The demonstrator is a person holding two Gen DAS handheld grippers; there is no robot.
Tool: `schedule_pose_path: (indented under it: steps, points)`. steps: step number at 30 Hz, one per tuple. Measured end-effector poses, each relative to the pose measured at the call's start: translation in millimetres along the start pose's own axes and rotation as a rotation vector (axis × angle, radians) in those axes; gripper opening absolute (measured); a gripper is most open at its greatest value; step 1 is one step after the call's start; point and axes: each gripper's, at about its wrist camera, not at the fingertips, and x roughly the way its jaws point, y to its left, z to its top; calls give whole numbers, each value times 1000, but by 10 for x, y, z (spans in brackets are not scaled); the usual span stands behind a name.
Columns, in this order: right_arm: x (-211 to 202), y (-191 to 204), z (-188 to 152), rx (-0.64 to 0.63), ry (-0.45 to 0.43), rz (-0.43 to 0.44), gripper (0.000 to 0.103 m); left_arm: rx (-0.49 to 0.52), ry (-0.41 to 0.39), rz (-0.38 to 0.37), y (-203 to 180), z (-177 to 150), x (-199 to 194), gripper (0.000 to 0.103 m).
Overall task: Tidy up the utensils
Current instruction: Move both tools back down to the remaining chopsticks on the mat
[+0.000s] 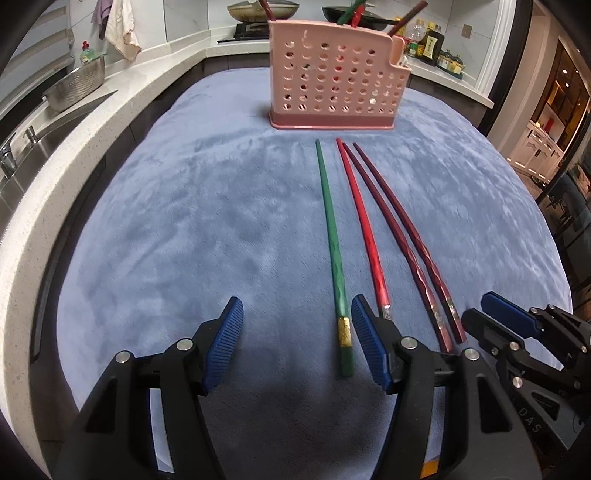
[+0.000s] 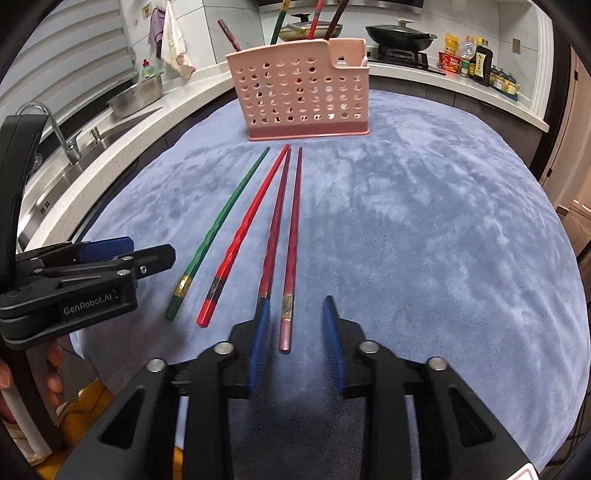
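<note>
Several chopsticks lie side by side on the blue cloth: a green one, a red one and two dark red ones. They also show in the right wrist view: green chopstick, red chopstick, dark red pair. A pink perforated utensil holder stands beyond them with several chopsticks upright in it; it shows in the right wrist view too. My left gripper is open around the green chopstick's near end. My right gripper is open around the rightmost dark red chopstick's end.
A counter with a sink, a faucet and a metal bowl runs along the left. A stove with pans and sauce bottles sit at the back. The cloth's right edge drops off near a doorway.
</note>
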Motion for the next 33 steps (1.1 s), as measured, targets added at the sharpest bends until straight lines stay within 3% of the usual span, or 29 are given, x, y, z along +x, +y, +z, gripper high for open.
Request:
schedule_pose_path:
  steps: [8, 33]
  points:
    - [88, -8, -45, 1, 31, -1, 17, 6, 24, -7, -29, -46, 64, 58]
    - [226, -29, -84, 10, 63, 15, 14, 20, 61, -1, -50, -135, 235, 61]
